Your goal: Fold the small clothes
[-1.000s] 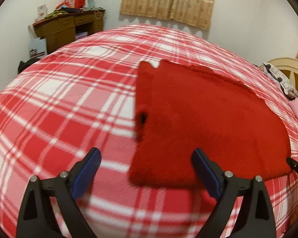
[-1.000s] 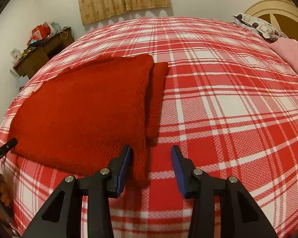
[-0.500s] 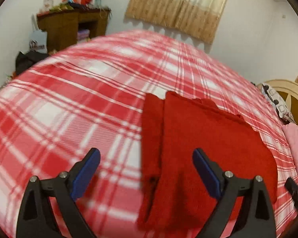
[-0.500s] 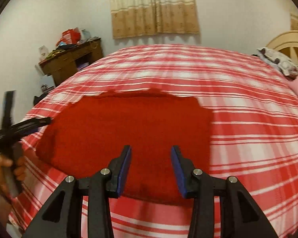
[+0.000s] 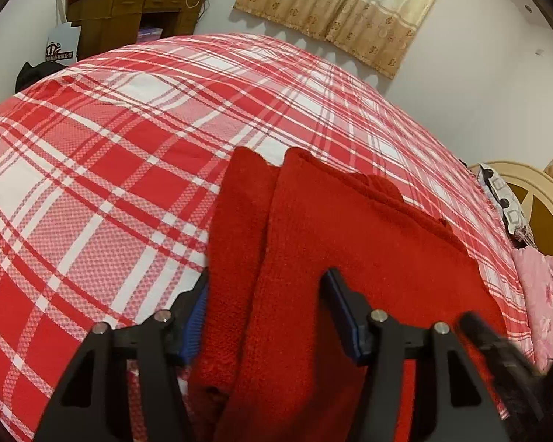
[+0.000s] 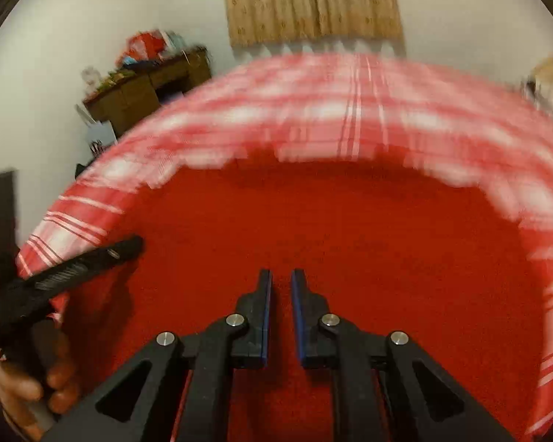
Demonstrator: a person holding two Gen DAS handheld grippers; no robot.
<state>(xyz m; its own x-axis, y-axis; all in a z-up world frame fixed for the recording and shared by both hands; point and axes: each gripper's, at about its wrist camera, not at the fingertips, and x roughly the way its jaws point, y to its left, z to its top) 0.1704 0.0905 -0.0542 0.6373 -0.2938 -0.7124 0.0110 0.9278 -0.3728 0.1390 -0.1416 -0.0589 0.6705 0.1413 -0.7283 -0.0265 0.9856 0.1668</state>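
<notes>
A folded red knit sweater [image 5: 350,258] lies on the red-and-white plaid bed [image 5: 110,147]. My left gripper [image 5: 265,313] is open, its two jaws straddling the sweater's near left edge, with the cloth bunched between them. In the right wrist view, which is motion-blurred, the sweater [image 6: 331,221] fills the middle. My right gripper [image 6: 281,287] sits low over the sweater's near edge with its jaws almost together and only a narrow gap left; no cloth shows between them. The left gripper [image 6: 92,261] and the hand holding it appear at the left of that view.
A wooden desk [image 5: 129,11] piled with clutter stands against the far wall left of a beige curtain [image 5: 343,7]. A cream headboard [image 5: 534,199], a patterned pillow [image 5: 505,202] and pink bedding [image 5: 545,294] lie at the right.
My left gripper moved forward and its jaws narrowed around the sweater's left edge. My right gripper narrowed from open to nearly shut and dropped closer to the sweater.
</notes>
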